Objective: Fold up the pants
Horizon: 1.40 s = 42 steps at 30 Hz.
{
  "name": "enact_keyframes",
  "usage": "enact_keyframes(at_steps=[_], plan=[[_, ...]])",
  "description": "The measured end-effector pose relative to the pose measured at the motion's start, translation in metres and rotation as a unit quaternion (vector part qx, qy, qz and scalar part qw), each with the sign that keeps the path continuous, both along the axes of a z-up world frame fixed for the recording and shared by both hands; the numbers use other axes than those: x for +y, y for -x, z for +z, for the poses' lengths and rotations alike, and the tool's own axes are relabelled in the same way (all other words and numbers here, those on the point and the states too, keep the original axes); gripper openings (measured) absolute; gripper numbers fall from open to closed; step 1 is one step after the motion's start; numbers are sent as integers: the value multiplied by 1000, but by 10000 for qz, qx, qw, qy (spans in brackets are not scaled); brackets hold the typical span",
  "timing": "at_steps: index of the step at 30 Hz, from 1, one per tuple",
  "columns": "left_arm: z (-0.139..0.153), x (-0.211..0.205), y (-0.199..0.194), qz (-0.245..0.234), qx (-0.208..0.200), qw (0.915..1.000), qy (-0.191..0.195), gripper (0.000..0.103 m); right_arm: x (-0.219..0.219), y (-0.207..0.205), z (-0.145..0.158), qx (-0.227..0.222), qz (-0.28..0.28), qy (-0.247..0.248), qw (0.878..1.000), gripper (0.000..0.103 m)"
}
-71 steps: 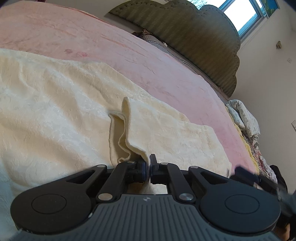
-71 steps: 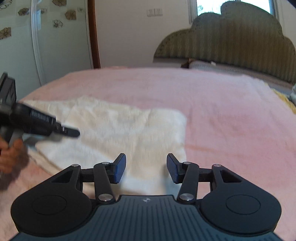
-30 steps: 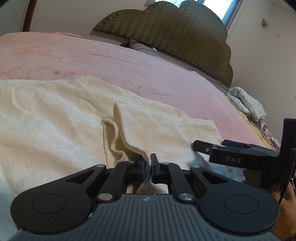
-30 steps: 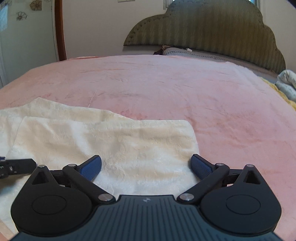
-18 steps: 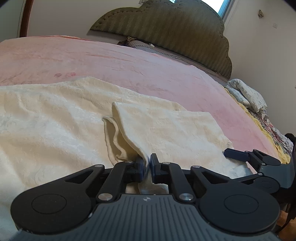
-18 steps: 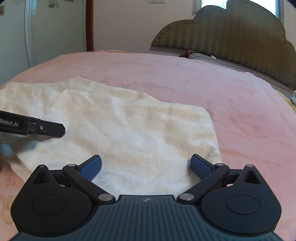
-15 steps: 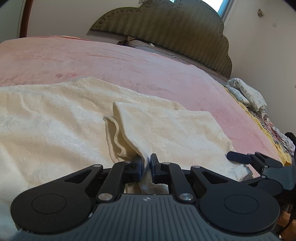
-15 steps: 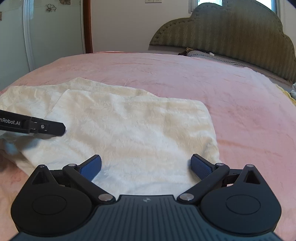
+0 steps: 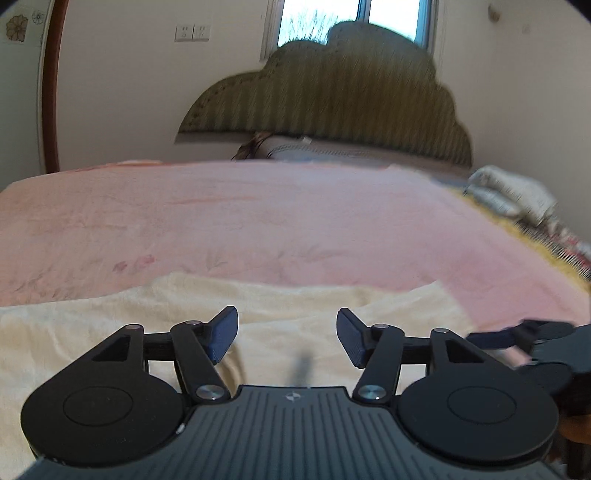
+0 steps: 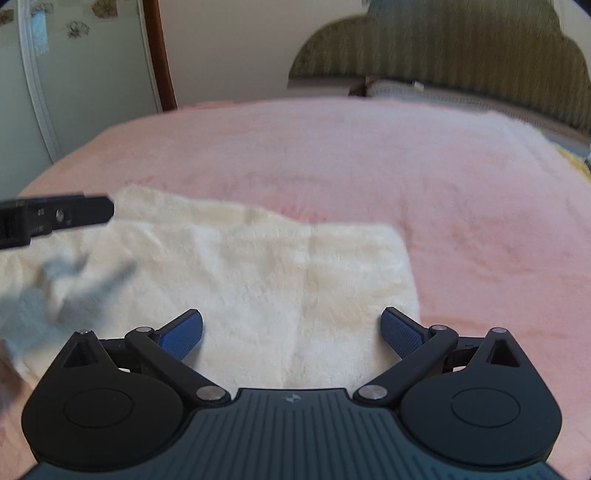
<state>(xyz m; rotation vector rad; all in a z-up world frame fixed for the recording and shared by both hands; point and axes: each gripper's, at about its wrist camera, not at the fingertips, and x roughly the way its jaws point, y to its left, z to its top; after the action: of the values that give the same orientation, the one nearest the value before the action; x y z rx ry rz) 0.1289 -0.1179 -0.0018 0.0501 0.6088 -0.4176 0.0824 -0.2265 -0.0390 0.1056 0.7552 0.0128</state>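
Two blue-padded fingers of the left gripper stand apart in the left wrist view, opening, with nothing pressed between them. Cream pants spread across the lower half of the frame beneath them, lying on the pink bedspread. At the right edge the right gripper shows as a dark blur just over the cloth. A green scalloped headboard rises in the upper centre under a window (both blurred).

In the right wrist view the right gripper has its fingers spread wide, empty, over the folded cream pants in the lower centre. One finger of the left gripper reaches in from the left edge above the cloth's far corner. Pink bedspread fills the rest, with the headboard at the upper right.
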Motion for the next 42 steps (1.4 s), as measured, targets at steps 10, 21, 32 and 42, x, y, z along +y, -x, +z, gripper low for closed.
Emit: enact_keyframes(at_steps=[10, 21, 32, 42], plan=[[-17, 7, 10, 246, 57, 9986, -470, 67, 44, 33, 7, -216, 520, 79, 9984, 103], [-32, 5, 14, 271, 287, 9977, -551, 88, 58, 32, -10, -362, 458, 353, 9977, 103], [-34, 7, 29, 212, 190, 9972, -685, 93, 61, 37, -14, -556, 357, 400, 9970, 103], [-32, 26, 56, -11, 84, 9967, -804, 97, 70, 40, -7, -194, -7, 457, 9988, 103]])
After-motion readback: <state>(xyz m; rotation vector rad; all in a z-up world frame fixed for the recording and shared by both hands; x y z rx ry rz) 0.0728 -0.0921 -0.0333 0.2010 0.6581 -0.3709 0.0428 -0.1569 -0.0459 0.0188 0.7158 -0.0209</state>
